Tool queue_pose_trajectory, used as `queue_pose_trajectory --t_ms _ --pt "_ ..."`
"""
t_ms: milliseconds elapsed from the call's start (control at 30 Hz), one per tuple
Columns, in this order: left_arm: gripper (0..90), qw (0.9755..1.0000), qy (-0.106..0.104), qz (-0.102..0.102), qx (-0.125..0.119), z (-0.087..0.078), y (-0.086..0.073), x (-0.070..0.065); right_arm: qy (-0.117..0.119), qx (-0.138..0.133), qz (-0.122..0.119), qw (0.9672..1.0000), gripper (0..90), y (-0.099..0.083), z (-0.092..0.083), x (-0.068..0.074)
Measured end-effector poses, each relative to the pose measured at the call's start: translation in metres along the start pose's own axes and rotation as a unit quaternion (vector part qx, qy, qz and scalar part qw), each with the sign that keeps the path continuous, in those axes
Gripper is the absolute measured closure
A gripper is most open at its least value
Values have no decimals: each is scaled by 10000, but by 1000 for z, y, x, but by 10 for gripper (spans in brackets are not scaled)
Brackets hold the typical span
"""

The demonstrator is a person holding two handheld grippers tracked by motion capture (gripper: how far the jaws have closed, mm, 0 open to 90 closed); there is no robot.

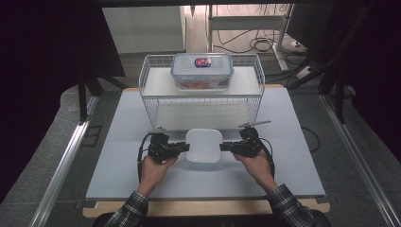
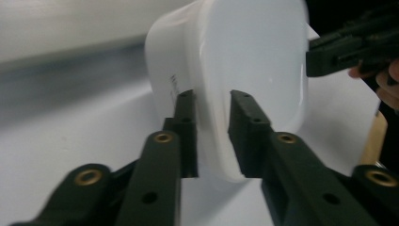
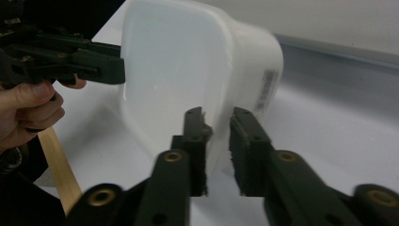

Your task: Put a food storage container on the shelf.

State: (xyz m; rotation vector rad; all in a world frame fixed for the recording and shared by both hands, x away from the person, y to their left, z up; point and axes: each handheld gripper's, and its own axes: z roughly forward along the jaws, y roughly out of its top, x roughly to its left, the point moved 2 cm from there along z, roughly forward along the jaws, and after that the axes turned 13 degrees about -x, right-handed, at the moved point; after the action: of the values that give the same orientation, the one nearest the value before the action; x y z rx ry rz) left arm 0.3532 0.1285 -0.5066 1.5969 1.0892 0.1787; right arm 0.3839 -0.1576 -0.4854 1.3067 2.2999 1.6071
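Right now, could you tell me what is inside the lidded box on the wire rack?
Through the clear box something red-orange shows low inside. A sticker on the lid covers part; what it is cannot be told.

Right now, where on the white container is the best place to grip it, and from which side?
Grip the white container by its thin rim wall at the two opposite short sides, coming in level from left and right. The open top lets one jaw go inside and one outside, as the left gripper and right gripper straddle it now.
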Motion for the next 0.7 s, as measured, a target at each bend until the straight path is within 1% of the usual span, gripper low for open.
queue_pose_trajectory --t_ms 33,133,300,400,567,700 --pt "769 10000 41 14 -9 0 0 0 -78 -44 -198 9998 789 -1 1 2" --pt "770 9999 90 24 -47 1 -2 1 -124 -154 -353 9992 790 -2 1 5" --pt "772 9998 77 47 -192 -3 1 -2 -49 -357 -439 9984 790 -1 0 5" --pt "773 9995 76 70 -296 -7 4 -5 35 -529 -538 9971 791 3 -5 8" --pt "773 9988 120 212 -423 -11 9 -11 77 -723 -650 9952 792 7 -10 12" --pt "773 9982 136 301 -491 -15 14 -15 76 -785 -727 9942 792 11 -13 16"
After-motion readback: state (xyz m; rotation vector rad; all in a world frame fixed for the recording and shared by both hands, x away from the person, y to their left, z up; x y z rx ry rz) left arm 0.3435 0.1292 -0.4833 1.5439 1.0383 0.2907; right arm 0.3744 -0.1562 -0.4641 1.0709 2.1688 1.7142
